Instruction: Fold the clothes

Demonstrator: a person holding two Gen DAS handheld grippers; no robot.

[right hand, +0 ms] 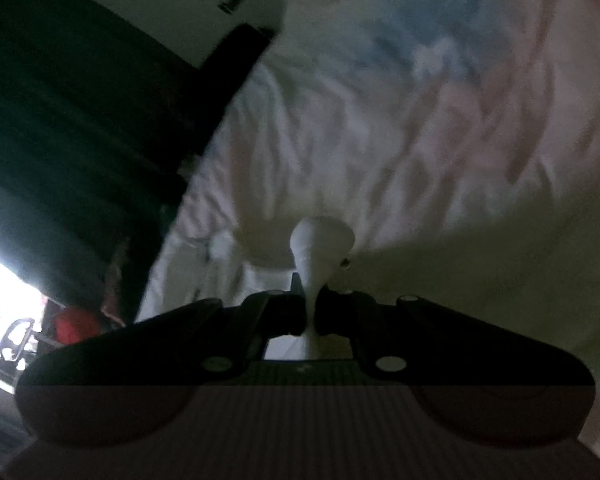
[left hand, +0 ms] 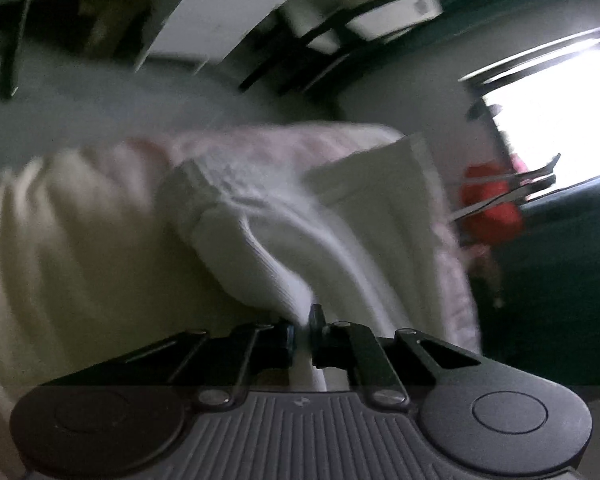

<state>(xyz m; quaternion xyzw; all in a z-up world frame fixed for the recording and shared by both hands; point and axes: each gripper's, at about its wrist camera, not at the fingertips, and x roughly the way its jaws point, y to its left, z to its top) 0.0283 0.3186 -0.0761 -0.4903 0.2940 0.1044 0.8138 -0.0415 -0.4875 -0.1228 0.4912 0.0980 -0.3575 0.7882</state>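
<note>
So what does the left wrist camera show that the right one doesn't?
Only the left view shows the white garment spread out, with its ribbed band, lying over a pink cloth, plus a folded white piece beside it and shelving behind. Only the right view shows a crumpled sheet with faint blue and pink patches, and a dark panel. Both show a gripper (left gripper, right gripper) shut on white fabric, a bright window and something red near it. Both are blurred.
</note>
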